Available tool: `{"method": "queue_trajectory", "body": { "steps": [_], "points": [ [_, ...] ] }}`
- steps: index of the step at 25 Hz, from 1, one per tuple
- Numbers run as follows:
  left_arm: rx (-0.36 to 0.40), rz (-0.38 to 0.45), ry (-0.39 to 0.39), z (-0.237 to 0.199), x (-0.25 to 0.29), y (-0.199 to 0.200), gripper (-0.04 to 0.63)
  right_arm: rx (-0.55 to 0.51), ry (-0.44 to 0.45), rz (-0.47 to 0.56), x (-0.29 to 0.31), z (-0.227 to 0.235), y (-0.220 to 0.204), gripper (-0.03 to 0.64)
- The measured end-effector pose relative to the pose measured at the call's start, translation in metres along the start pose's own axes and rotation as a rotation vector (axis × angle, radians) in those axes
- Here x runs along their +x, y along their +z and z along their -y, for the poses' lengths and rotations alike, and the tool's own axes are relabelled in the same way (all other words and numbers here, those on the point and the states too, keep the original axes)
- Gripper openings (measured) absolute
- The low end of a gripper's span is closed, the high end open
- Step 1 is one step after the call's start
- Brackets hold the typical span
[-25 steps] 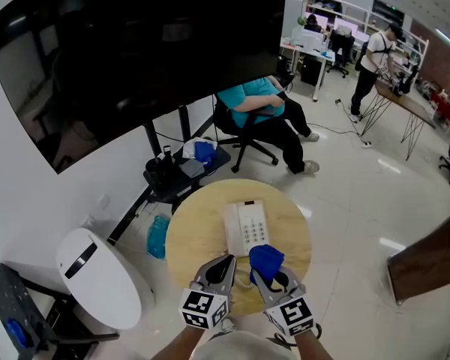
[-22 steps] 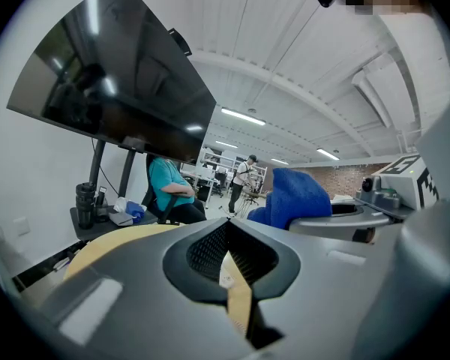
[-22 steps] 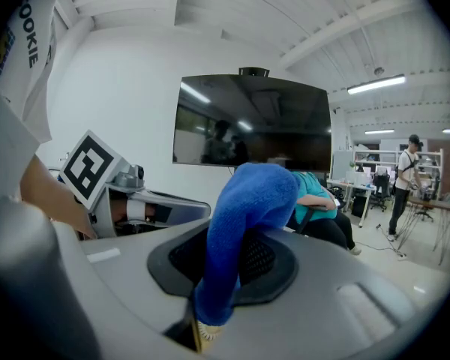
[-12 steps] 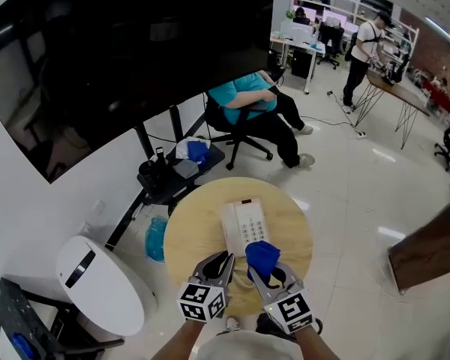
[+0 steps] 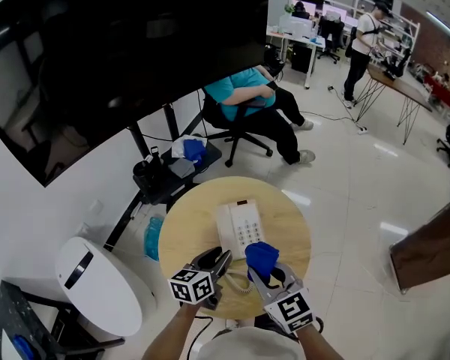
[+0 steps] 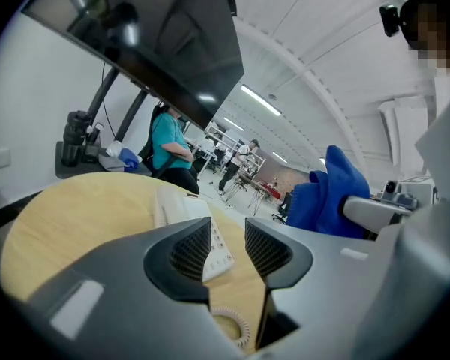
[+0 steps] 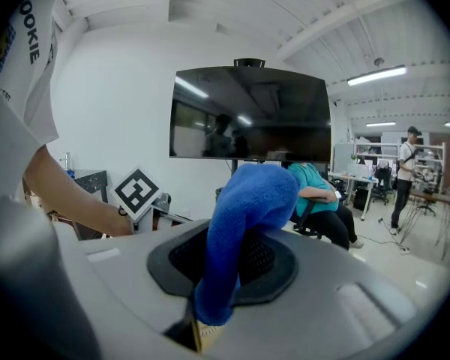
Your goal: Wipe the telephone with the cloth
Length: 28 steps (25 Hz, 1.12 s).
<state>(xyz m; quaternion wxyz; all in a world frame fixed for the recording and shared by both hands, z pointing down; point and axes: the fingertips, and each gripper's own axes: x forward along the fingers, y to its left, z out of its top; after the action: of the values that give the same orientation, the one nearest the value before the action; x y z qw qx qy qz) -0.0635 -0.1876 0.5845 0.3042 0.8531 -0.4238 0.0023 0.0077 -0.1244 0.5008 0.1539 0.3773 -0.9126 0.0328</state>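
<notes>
Since my left gripper (image 5: pixel 219 258) has just been opening its jaws, nothing between them, low by the coiled cord (image 5: pixel 240 282), I could snag that and drag the telephone (image 5: pixel 241 227), sitting mid bench (image 5: pixel 186 235). My right gripper (image 5: pixel 265 273) has its jaws clamped on the cloth (image 5: pixel 262 256), just near-side of it.

A white telephone (image 5: pixel 240 227) lies at the middle of the round wooden counter (image 5: pixel 184 235), its coiled cord (image 5: pixel 240 282) toward the near edge. Over that edge the right gripper (image 5: pixel 265 271) pinches a blue cloth (image 5: pixel 262 258) beside the keypad. The left gripper (image 5: pixel 215 260), its fingers just opening, holds nothing.
</notes>
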Motion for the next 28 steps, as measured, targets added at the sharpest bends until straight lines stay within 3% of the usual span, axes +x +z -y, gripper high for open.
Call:
{"method": "queue_trajectory", "body": {
  "steps": [9, 13, 18, 23, 28],
  "points": [
    [-0.184, -0.065, -0.064, -0.054, 0.039, -0.015, 0.226, 0.007, 0.007, -0.040, 0.006, 0.024, -0.009, 0.061],
    [-0.243, -0.094, -0.065, -0.075, 0.052, -0.024, 0.229, 0.020, 0.007, -0.059, 0.009, 0.031, -0.017, 0.061],
    [-0.284, -0.140, -0.135, -0.081, 0.064, -0.033, 0.229, 0.035, 0.016, -0.100, 0.014, 0.035, -0.030, 0.061],
    [-0.296, -0.189, -0.216, -0.078, 0.078, -0.033, 0.224, 0.041, 0.000, -0.116, 0.015, 0.045, -0.036, 0.061],
    [-0.359, -0.245, -0.279, -0.083, 0.084, -0.040, 0.120, 0.048, -0.003, -0.136, 0.017, 0.049, -0.041, 0.061]
  ]
}}
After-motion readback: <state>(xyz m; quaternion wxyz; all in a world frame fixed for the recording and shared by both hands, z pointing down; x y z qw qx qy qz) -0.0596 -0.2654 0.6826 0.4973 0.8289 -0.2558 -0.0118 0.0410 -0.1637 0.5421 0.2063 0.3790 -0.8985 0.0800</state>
